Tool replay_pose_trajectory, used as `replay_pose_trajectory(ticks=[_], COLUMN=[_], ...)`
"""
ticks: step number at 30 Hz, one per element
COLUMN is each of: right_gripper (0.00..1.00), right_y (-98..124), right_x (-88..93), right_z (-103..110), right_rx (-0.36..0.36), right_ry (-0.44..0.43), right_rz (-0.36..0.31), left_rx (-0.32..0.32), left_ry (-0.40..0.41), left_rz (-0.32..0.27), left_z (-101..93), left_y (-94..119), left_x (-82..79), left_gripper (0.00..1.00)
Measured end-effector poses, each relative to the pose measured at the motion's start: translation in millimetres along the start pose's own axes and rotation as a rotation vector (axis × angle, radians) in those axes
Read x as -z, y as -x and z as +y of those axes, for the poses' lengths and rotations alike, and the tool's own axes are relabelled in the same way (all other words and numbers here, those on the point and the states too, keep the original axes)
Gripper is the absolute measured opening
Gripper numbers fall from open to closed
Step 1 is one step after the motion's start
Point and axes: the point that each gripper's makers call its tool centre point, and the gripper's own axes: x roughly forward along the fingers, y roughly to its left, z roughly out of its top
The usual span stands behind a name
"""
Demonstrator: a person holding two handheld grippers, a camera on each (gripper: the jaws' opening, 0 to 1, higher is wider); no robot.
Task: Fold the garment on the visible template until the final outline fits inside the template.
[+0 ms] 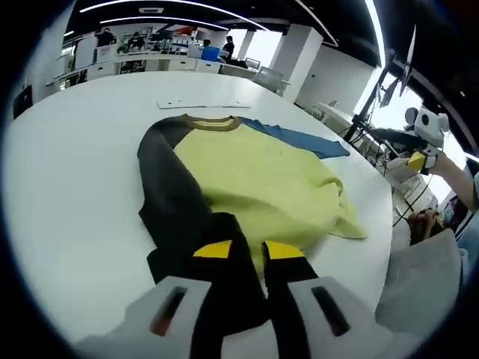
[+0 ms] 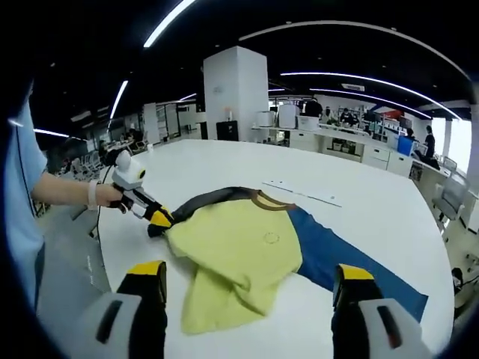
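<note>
A yellow-green shirt with a brown collar lies crumpled on the white table. Its black sleeve runs down into my left gripper, which is shut on the sleeve's end; in the right gripper view the left gripper pinches that end at the table's near-left side. The blue sleeve lies spread flat on the other side. My right gripper hangs open above the shirt's hem, jaws wide apart; in the left gripper view the right gripper is off past the table's edge.
A thin white strip lies on the table beyond the collar. A person's arm holds the left gripper. Cables and a stand are past the table's edge. Desks with people line the far wall.
</note>
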Motion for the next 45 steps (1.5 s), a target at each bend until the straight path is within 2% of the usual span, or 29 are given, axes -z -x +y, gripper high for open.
replay_pose_trajectory(ticks=[6, 10, 16, 20, 24, 29, 31, 35, 37, 39, 45], right_gripper=[0.93, 0.93, 0.92, 0.92, 0.92, 0.92, 0.92, 0.92, 0.92, 0.92, 0.92], right_y=[-0.3, 0.5, 1.6, 1.9, 0.8, -0.3, 0.1, 2.5, 3.8, 4.7, 6.9], right_x=[-1.6, -2.6, -0.9, 0.8, 4.6, 5.4, 6.2, 9.0, 10.9, 13.9, 17.8], right_z=[3.4, 4.5, 6.4, 7.8, 9.4, 12.3, 12.7, 11.0, 11.1, 11.0, 9.4], right_rx=[-0.006, -0.006, -0.006, -0.007, -0.012, -0.018, -0.019, -0.012, -0.011, -0.008, 0.003], right_ry=[0.002, 0.009, 0.006, -0.004, -0.007, -0.006, -0.008, -0.018, -0.024, -0.027, -0.04], right_rz=[0.002, 0.003, 0.007, 0.004, 0.014, 0.014, 0.017, 0.017, 0.018, 0.023, 0.027], left_rx=[0.002, -0.012, -0.042, -0.07, -0.141, -0.21, -0.231, -0.217, -0.207, -0.221, -0.208], left_ry=[-0.039, -0.036, -0.047, -0.036, -0.024, -0.018, -0.04, -0.069, -0.065, -0.103, -0.106], left_rz=[-0.05, -0.085, -0.079, -0.065, -0.044, -0.048, -0.038, -0.041, -0.009, -0.001, 0.028], left_z=[-3.9, 2.3, 14.8, 24.4, 45.9, 64.2, 68.4, 69.3, 70.6, 74.5, 76.7], left_y=[13.6, 25.9, 39.4, 49.6, 55.0, 51.4, 47.3, 37.6, 30.9, 27.8, 20.4], left_x=[-11.6, -17.7, -12.6, -2.9, 11.3, 13.8, 14.5, 10.8, 14.8, 14.8, 21.1], left_gripper=[0.44, 0.5, 0.54, 0.51, 0.42, 0.3, 0.26, 0.24, 0.22, 0.22, 0.2])
